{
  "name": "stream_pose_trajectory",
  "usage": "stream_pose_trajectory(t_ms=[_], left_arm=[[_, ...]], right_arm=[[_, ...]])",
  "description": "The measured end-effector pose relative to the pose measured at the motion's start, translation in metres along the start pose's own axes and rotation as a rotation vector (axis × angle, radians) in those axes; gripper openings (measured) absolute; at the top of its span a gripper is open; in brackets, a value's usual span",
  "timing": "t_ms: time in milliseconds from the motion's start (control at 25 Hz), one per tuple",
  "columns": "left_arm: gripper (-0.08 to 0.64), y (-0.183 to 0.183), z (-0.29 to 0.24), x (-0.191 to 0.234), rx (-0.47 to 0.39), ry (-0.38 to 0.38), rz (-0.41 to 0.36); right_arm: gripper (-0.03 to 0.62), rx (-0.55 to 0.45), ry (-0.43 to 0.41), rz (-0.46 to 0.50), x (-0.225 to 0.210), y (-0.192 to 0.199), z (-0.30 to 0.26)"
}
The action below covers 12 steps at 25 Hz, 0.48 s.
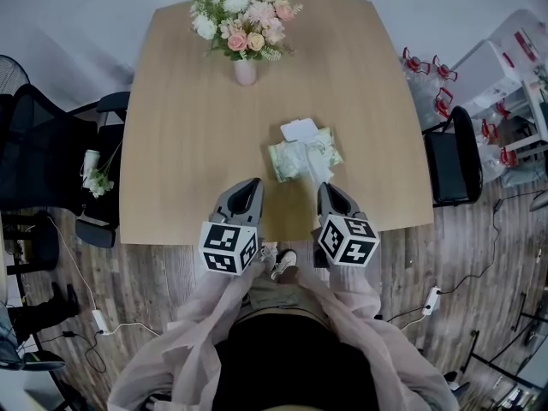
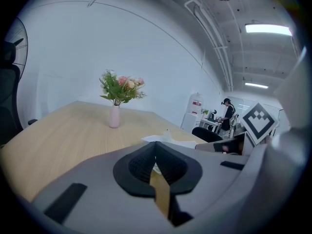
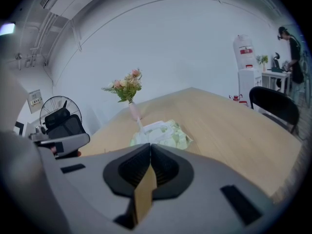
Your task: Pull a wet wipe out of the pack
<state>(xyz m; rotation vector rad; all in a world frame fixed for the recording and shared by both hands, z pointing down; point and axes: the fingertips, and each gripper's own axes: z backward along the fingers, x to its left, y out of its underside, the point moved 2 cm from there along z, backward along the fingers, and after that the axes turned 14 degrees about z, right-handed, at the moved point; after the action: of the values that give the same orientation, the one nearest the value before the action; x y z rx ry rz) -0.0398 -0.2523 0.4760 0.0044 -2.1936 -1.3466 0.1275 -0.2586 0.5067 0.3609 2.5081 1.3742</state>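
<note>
Wet-wipe pack (image 1: 304, 154) — one — lies on one table (image 1: 188, 127) with one flower vase (image 1: 246, 71); left gripper (image 1: 254, 182), right gripper (image 1: 326, 187) — both jaws pressed together, empty.

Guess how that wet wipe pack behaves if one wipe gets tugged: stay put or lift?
The wet wipe pack looks soft and crumpled, so it probably flexes rather than holding shape. Nothing pins it to the table, so a tug may slide or lift it.
</note>
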Motion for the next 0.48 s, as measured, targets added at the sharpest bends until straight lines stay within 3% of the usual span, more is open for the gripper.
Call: stream_pose_trajectory(t_ms=[480], left_arm=[[0.009, 0.0000, 0.0096, -0.0013, -0.005, -0.011, 0.001]], right_arm=[[0.014, 0.002, 0.003, 0.004, -0.0008, 0.0015, 0.0093]])
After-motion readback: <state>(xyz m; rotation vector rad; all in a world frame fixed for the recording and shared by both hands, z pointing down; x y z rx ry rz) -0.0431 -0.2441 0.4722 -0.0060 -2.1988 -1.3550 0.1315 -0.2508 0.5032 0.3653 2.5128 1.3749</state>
